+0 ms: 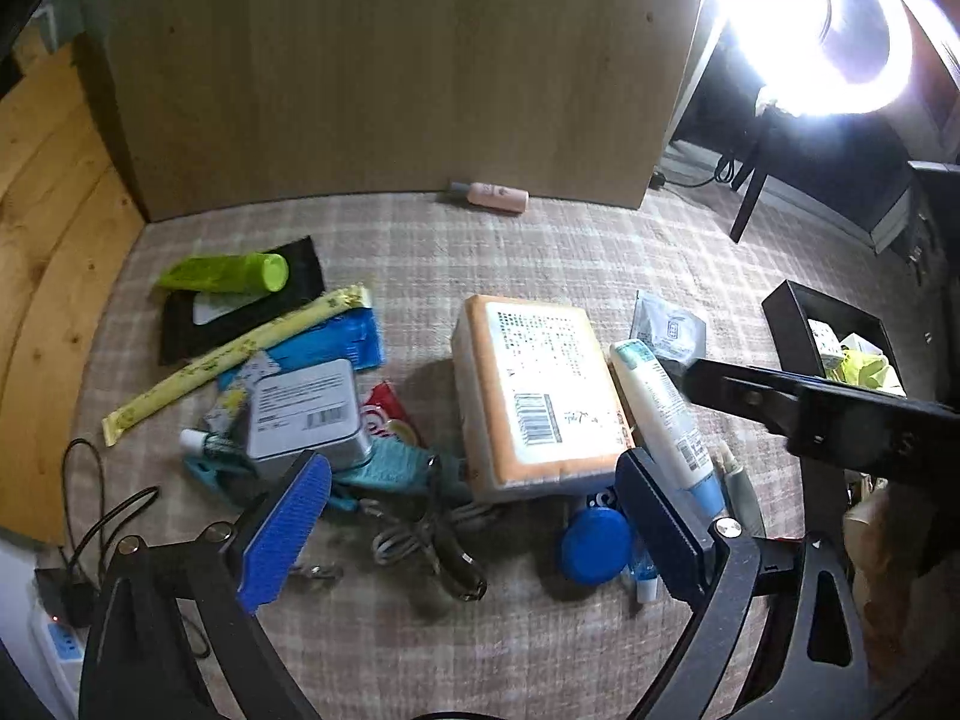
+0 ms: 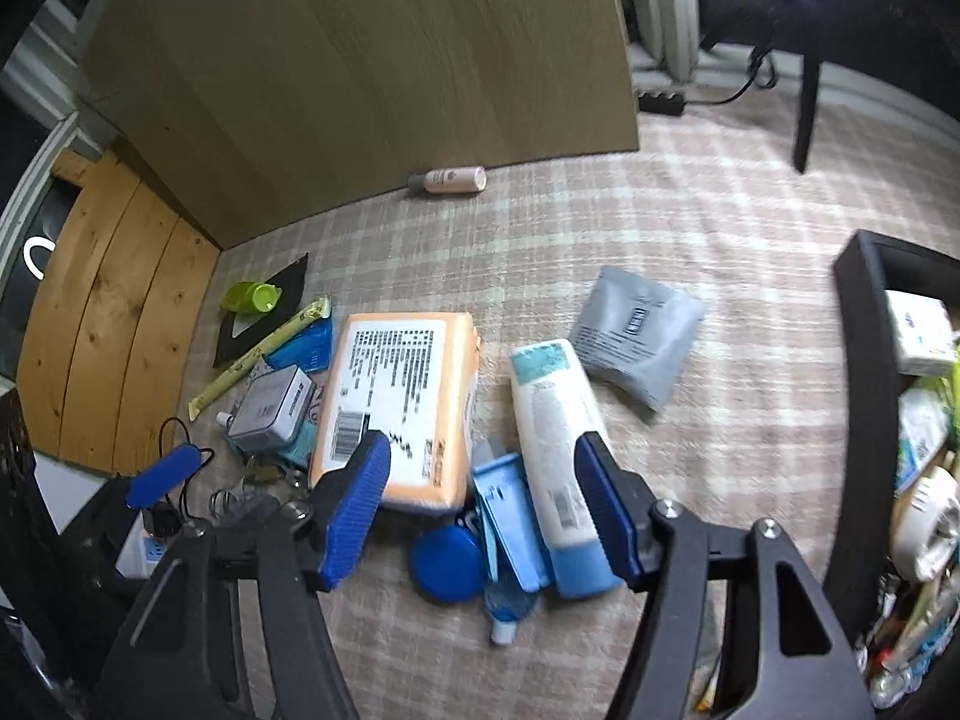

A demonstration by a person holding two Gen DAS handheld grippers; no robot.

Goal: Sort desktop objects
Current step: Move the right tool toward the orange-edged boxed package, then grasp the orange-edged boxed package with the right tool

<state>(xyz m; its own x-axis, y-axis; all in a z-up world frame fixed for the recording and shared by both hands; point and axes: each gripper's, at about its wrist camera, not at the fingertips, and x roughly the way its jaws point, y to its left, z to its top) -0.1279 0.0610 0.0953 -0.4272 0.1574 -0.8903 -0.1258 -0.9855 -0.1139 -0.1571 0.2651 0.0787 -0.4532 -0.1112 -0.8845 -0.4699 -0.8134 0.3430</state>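
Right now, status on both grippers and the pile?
Left gripper open, empty. Right gripper open, empty, above the pile. Orange pack and white tube unsorted on the cloth. Black bin part filled.

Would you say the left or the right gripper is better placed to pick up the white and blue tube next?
Probably the right. The right gripper hangs open and empty with the white and blue tube beside its right finger, near the black bin. The left gripper, also open, hangs over the cables.

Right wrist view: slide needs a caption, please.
Open right gripper hovers over clutter beside orange packet.
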